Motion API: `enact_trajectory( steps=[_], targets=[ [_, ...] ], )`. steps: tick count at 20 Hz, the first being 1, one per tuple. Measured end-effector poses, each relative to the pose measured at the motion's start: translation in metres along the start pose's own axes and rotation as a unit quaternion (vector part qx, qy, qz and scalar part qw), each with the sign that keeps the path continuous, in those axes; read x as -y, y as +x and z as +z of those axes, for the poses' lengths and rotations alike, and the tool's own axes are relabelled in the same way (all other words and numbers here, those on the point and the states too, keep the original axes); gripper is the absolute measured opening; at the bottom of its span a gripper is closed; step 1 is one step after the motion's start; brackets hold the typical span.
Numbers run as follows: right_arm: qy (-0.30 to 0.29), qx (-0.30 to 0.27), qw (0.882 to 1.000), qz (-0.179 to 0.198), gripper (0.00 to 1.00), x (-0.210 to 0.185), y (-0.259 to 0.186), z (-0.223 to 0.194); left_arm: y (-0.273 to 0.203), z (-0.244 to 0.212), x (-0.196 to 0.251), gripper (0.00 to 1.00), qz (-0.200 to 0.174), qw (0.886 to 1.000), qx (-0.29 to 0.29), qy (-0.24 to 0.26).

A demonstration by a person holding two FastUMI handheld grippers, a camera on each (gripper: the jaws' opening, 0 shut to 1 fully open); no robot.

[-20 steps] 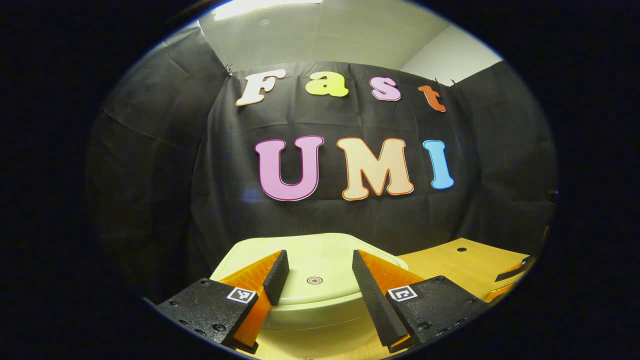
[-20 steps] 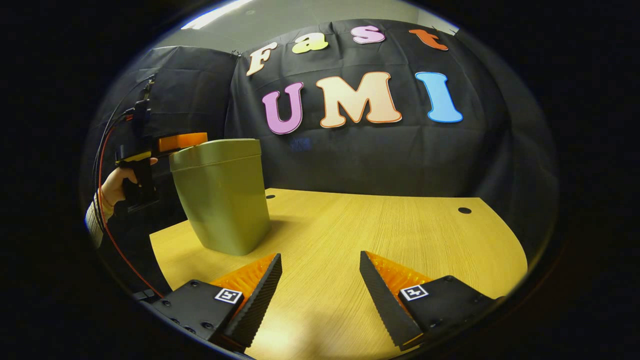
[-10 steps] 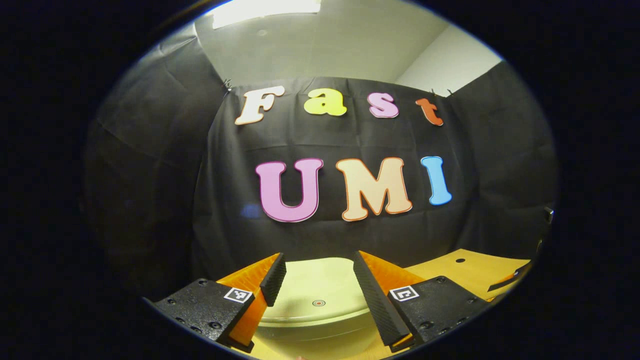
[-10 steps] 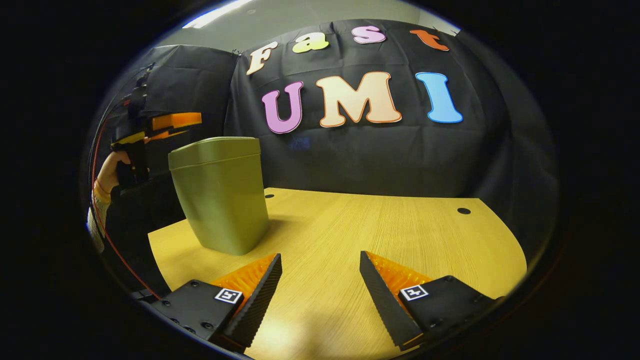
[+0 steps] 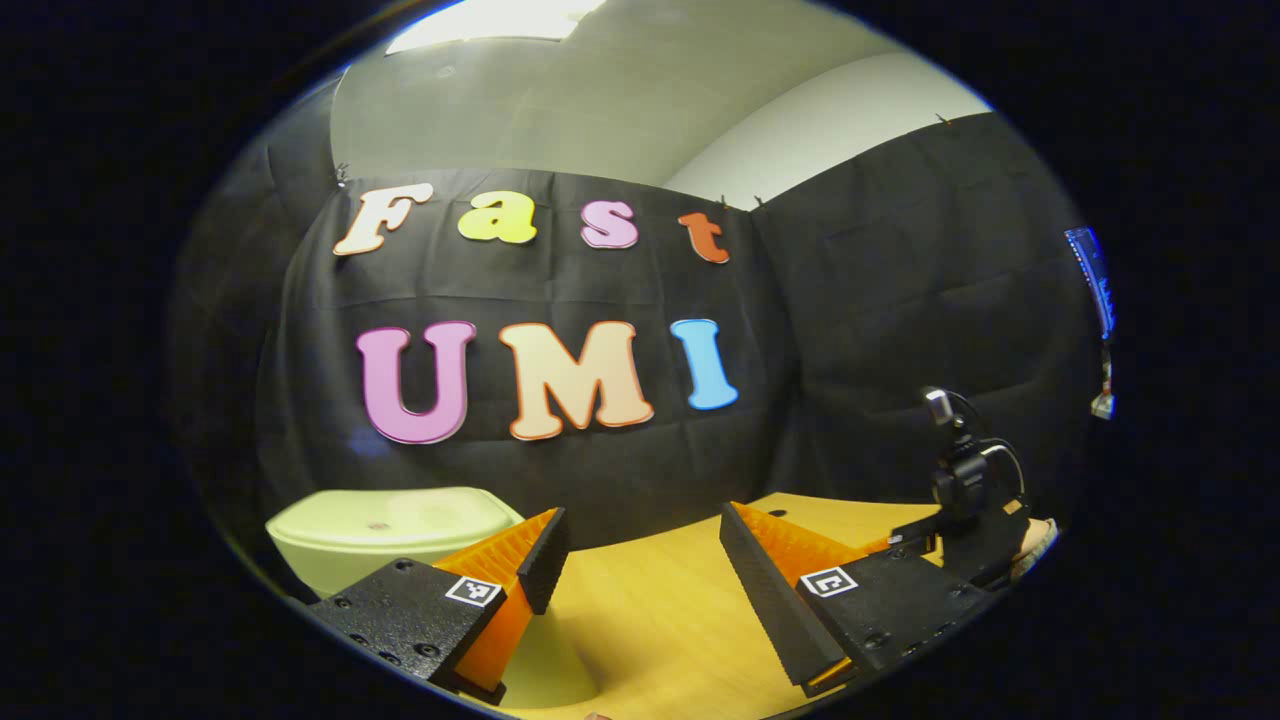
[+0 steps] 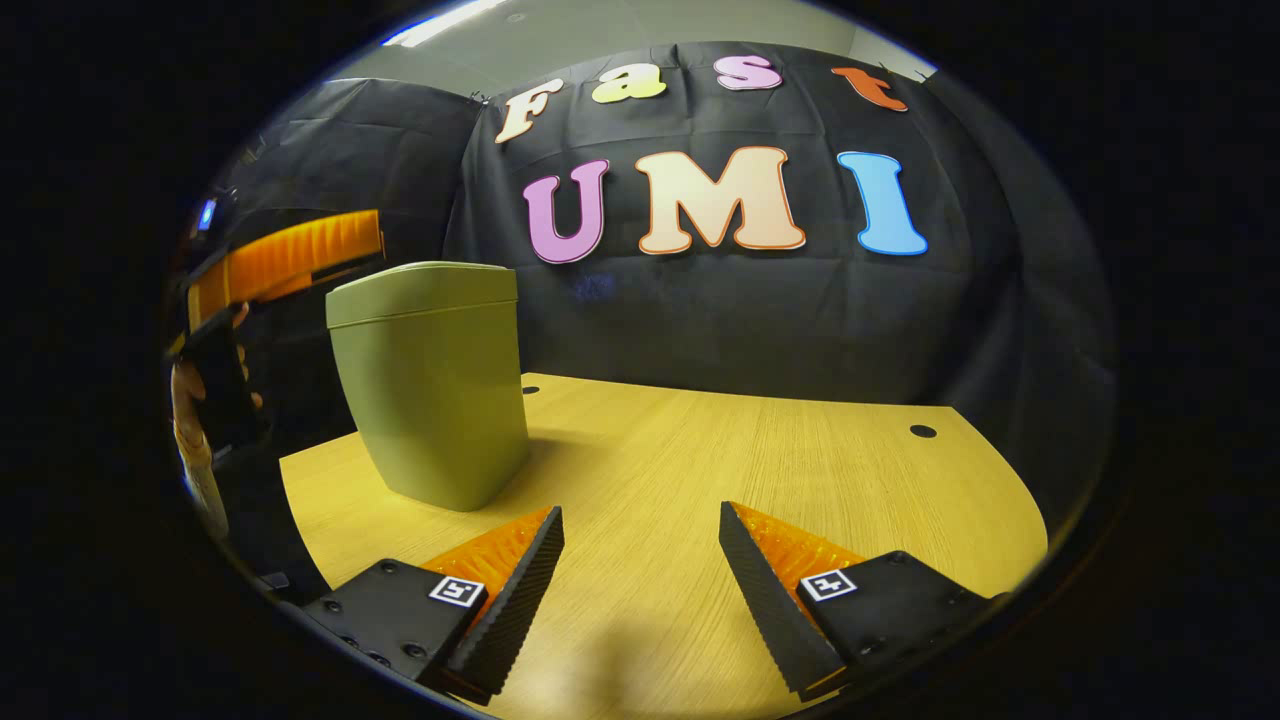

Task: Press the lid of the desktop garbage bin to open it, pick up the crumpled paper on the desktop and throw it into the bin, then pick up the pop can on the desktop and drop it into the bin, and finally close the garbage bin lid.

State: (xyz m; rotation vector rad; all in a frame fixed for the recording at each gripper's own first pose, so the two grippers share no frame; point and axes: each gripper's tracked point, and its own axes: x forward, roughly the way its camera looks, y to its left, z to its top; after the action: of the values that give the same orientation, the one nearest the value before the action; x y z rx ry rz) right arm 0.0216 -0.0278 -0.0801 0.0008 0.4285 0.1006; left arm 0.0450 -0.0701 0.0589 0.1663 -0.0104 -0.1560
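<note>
1. The green bin (image 6: 428,385) stands upright on the wooden counter (image 6: 760,470), near the counter's left end in the right gripper view.

2. The bin's lid (image 6: 420,290) sits flat on top, so the bin is closed.

3. In the left gripper view the same bin (image 5: 385,525) is low on the left, with its lid (image 5: 390,512) seen from a little above.

4. The left gripper (image 5: 640,540) is up in the air, and its fingers (image 5: 545,560) are spread wide apart with nothing between them.

5. The left finger of that gripper crosses in front of the bin's right edge, but I cannot tell if it touches it.

6. In the right gripper view, the left gripper (image 6: 285,260) is up high, just to the left of the bin's lid, and a hand (image 6: 190,385) holds it from below.

7. The right gripper (image 6: 640,535) hangs low over the counter, and its fingers (image 6: 525,585) are spread wide apart too, pinching nothing.

8. Bare wood shows between the right gripper's fingers, and the bin is ahead of them, off to the left.

9. In the left gripper view, the right gripper (image 5: 965,530) is far off at the right, over the counter (image 5: 650,620).

10. There are small dark round holes (image 6: 922,431) in the counter near its back edge.
</note>
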Motion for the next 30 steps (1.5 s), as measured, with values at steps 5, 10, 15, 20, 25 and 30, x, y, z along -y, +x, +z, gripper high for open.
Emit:
enact_trajectory(
  steps=[5, 10, 15, 20, 25, 30],
  targets=[
    [-0.013, 0.015, 1.000, 0.004, 0.98, -0.011, 0.006, 0.006, -0.003, -0.057, 0.017, 0.93, -0.028, 0.999, -0.024, -0.030],
    [-0.021, 0.034, 0.999, 0.008, 0.99, -0.018, 0.010, 0.010, -0.001, -0.104, -0.003, 0.93, -0.010, 0.999, -0.043, -0.028],
    [-0.024, 0.047, 0.999, -0.010, 0.98, -0.006, 0.012, 0.015, -0.002, -0.124, -0.014, 0.94, -0.009, 0.997, -0.060, -0.048],
    [-0.015, 0.048, 0.999, -0.009, 0.99, -0.006, 0.016, 0.013, 0.000, -0.132, -0.010, 0.95, -0.018, 0.996, -0.071, -0.060],
    [-0.016, 0.045, 0.999, -0.008, 0.98, -0.010, 0.021, 0.009, 0.000, -0.136, -0.011, 0.95, -0.013, 0.995, -0.079, -0.064],
    [-0.012, 0.044, 0.999, -0.006, 0.98, -0.011, 0.022, 0.008, 0.000, -0.137, -0.015, 0.95, -0.004, 0.995, -0.080, -0.065]
  ],
)
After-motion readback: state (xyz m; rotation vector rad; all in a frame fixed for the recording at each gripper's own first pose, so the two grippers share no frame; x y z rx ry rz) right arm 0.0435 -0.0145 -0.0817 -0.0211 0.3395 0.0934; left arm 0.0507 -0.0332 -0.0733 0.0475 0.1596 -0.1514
